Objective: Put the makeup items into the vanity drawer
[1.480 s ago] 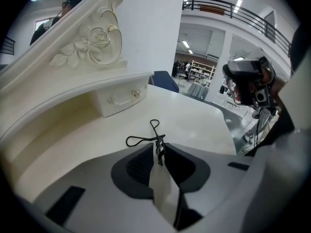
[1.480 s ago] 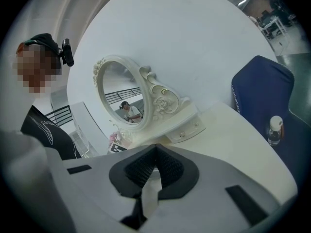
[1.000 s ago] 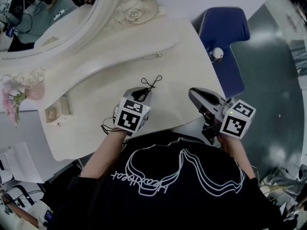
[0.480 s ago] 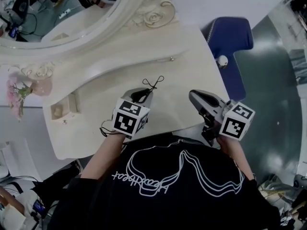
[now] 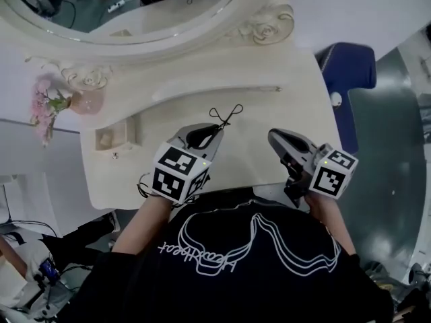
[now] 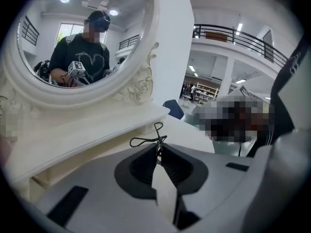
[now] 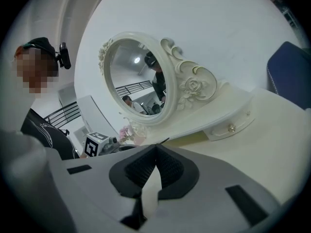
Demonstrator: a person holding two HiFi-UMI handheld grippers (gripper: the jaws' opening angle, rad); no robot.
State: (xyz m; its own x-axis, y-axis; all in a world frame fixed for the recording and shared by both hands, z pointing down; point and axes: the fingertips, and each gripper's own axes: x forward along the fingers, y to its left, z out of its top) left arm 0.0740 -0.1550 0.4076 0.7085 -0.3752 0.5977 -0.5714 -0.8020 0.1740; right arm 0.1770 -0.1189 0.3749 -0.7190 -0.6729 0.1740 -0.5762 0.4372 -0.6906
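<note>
A thin black looped cord point(image 5: 227, 114) sticks out past the tips of my left gripper point(image 5: 217, 128), which is shut on it just above the white vanity top point(image 5: 269, 116). In the left gripper view the cord point(image 6: 146, 141) curls out from between the closed jaws of the left gripper point(image 6: 159, 147). My right gripper point(image 5: 273, 134) hovers at the vanity's front right and is shut with nothing in it; its jaws meet in the right gripper view point(image 7: 155, 147). A shallow drawer with a small knob point(image 7: 232, 128) sits closed under the mirror shelf. A small drawer point(image 5: 111, 138) at the left stands pulled out.
A large oval mirror point(image 5: 135, 5) with a carved white frame stands at the back. A pink vase of flowers point(image 5: 64, 103) sits at the vanity's left end. A blue chair point(image 5: 350, 66) stands to the right. The person's black shirt fills the bottom of the head view.
The head view has swung, so the vanity now sits further right and lower in the picture. Both grippers have barely moved; the left one still grips the cord.
</note>
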